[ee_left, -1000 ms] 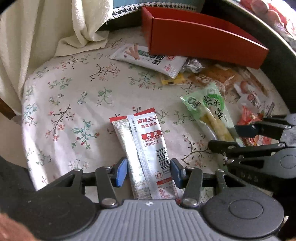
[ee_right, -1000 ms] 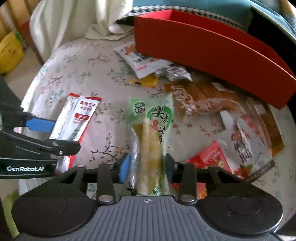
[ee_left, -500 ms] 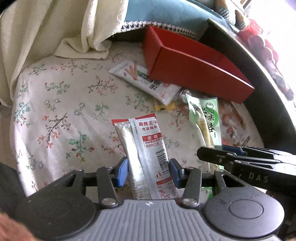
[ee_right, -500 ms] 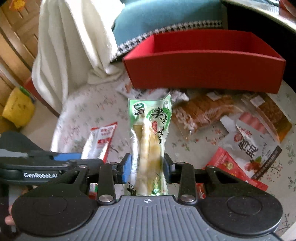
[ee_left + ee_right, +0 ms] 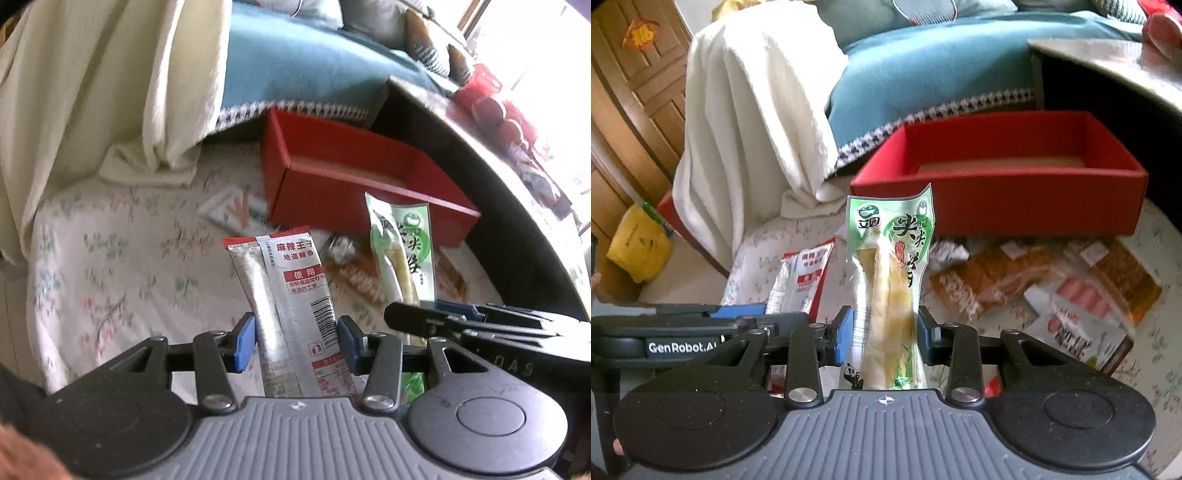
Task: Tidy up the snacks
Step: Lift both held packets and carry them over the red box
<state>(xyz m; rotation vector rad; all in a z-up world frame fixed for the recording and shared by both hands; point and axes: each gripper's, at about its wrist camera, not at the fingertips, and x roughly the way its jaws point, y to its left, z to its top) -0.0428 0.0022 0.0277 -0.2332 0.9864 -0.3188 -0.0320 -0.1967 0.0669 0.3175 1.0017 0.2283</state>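
My left gripper (image 5: 295, 341) is shut on a red and silver spicy snack packet (image 5: 291, 295), held up off the floral cloth. My right gripper (image 5: 884, 336) is shut on a green bamboo shoot packet (image 5: 892, 284), also lifted; it shows in the left wrist view (image 5: 402, 251) too. The left gripper and its packet (image 5: 801, 277) show at the left of the right wrist view. An open red box (image 5: 1015, 192) stands beyond both packets, its inside bare; it also shows in the left wrist view (image 5: 354, 199).
Several snack packets lie on the floral tablecloth (image 5: 110, 280): an orange-brown packet (image 5: 993, 280), a sausage packet (image 5: 1086, 321), a white packet (image 5: 236, 210) left of the box. A white cloth (image 5: 746, 110) and a blue cushion (image 5: 923, 74) lie behind. A dark table edge (image 5: 498, 184) curves at the right.
Both grippers have lifted their packets off the cloth and risen, tilting up so the red box's inside shows. The box now lies lower and closer ahead.
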